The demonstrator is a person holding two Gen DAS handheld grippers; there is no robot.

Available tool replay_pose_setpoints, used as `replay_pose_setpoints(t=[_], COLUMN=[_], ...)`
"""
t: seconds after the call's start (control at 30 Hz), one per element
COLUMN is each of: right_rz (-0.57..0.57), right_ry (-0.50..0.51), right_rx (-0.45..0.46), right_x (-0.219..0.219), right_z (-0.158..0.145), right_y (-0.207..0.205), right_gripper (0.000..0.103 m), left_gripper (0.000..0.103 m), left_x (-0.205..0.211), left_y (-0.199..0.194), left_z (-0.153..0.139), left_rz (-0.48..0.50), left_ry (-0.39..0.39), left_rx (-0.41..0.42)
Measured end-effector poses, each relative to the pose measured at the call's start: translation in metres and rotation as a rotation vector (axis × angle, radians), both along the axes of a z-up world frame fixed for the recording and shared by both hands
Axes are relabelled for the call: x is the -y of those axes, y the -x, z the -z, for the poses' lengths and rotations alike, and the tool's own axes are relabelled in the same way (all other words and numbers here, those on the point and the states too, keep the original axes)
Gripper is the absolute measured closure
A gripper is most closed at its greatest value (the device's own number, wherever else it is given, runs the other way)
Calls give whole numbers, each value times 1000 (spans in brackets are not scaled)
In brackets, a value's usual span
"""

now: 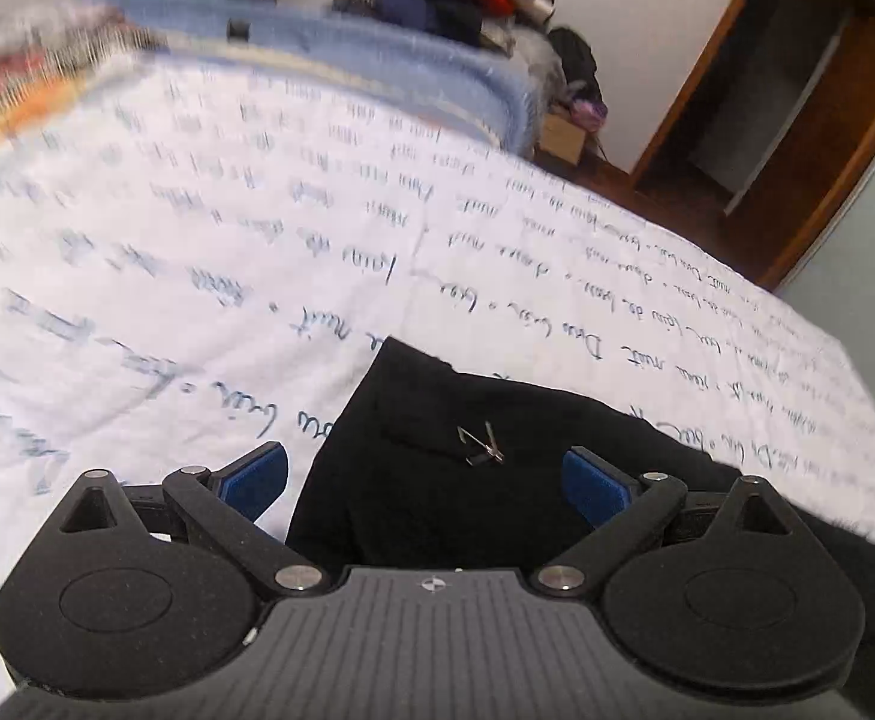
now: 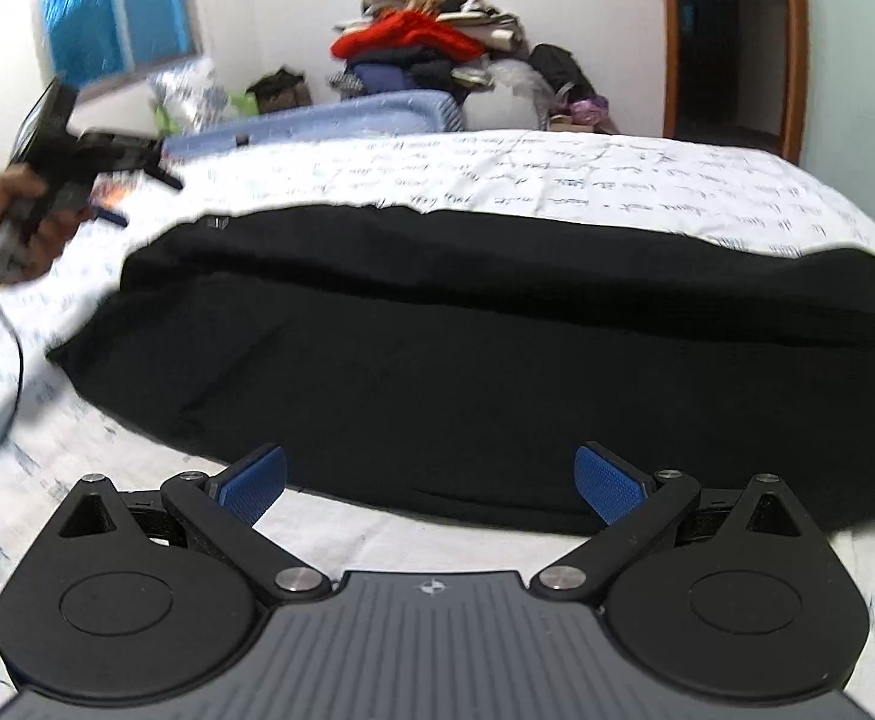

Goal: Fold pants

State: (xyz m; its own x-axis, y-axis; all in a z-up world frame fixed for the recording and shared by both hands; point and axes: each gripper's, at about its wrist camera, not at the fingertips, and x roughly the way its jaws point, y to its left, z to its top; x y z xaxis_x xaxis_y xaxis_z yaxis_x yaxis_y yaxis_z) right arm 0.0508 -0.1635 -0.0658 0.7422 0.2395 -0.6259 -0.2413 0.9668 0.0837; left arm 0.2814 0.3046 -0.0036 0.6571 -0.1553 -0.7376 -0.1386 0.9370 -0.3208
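Black pants lie folded lengthwise across a white bedspread with handwriting print. My right gripper is open and empty, held just above the pants' near edge. My left gripper is open and empty above one end of the pants, where a small white logo shows. The left gripper also shows in the right wrist view, held in a hand at the far left, above the bed beyond the pants' left end.
A pile of clothes with a red garment stands past the bed's far edge. A blue folded blanket lies along that edge. A wooden door frame is at the right, a window at the left.
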Motion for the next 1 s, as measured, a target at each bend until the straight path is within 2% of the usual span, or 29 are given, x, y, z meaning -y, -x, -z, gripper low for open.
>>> replay_pose_setpoints(t=[0.07, 0.13, 0.23, 0.37, 0.4, 0.5, 0.57, 0.6, 0.67, 0.7, 0.77, 0.83, 0.9, 1.0], right_rz=[-14, -28, -46, -75, -83, -109, -117, -121, -130, -141, -200, -260, -348, -489], right_ry=[42, 65, 76, 84, 84, 90, 83, 78, 45, 10, -74, -69, -2, 79], right_rx=[3, 5, -3, 2, 4, -2, -3, -2, 16, 45, 168, 296, 327, 277], right_x=[-10, -20, -31, -43, -45, -51, -54, -54, -53, -50, -39, -29, -21, -8], right_z=[0, -1, -2, -2, -2, -4, -6, -8, -12, -14, -20, -28, -40, -55], right_y=[-6, -15, -26, -35, -37, -46, -52, -55, -60, -60, -61, -69, -92, -145], right_gripper=[0, 0, 0, 0, 0, 0, 0, 0, 0, 0, 0, 0, 0, 0], left_gripper=[4, 4, 3, 3, 4, 22, 48, 89, 92, 94, 94, 95, 95, 95], left_x=[-10, -21, -28, -33, -33, -27, -20, -19, -16, -10, 9, 23, 31, 35], left_y=[-10, -23, -36, -51, -55, -68, -72, -75, -74, -68, -49, -23, 7, 44], left_z=[17, 35, 48, 51, 51, 53, 48, 46, 45, 41, 26, 5, -19, -51], left_rz=[-16, 21, 55, 115, 109, 90, 93, 87, 97, 118, 174, 211, 247, 299], left_ry=[85, 226, 297, 420, 431, 367, 271, 210, 145, 96, -61, -157, -197, -164], left_rx=[-42, -82, -86, -65, -66, -90, -97, -100, -88, -42, 74, 230, 390, 556])
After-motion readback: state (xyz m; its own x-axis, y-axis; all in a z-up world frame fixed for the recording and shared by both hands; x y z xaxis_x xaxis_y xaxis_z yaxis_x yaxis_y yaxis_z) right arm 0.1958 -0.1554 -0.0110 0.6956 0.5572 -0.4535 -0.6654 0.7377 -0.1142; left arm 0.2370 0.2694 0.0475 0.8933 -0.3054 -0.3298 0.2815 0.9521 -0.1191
